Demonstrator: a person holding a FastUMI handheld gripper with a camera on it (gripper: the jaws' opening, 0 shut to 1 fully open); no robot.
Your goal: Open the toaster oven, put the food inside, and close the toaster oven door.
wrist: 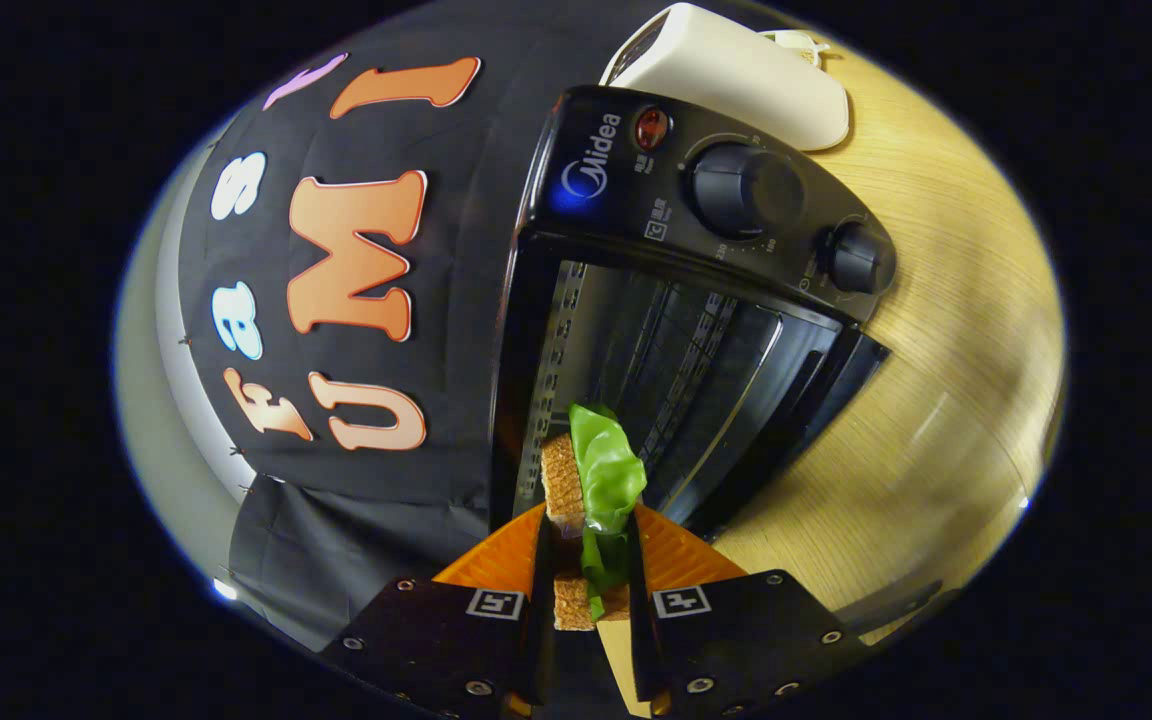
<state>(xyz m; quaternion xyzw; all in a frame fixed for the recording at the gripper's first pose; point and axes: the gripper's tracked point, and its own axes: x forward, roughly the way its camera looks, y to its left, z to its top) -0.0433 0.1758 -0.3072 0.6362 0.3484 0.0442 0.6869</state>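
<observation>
A: Sandwich point(586, 480) first: we have it clamped between the jaws of the gripper point(591, 535), both orange fingers point(496, 560) pressing on its sides, bread to one side and a green lettuce leaf point(608, 470) flopping over the other.

B: Agreed, we are grasping it firmly enough by the look of it. Where does it sit against the oven point(676, 300)?

A: Right at the mouth. The door point(816, 400) is already swung open and lies out over the wooden table point(936, 420), and the sandwich tip is just at the front opening, not yet over the rack point(676, 350) as far as we can judge.

B: So the step in hand is the insertion. We should go straight in along the rack wires, keeping the sandwich level so the loose leaf does not catch the frame.

A: And we should keep clear of the door's edge on the way. We would let go only once the bread rests on the rack, then back out along the same line.

B: Beyond that?

A: The control panel with its two knobs point(746, 190), and behind the oven a white appliance point(736, 70) on the table. Neither is in our way.
</observation>
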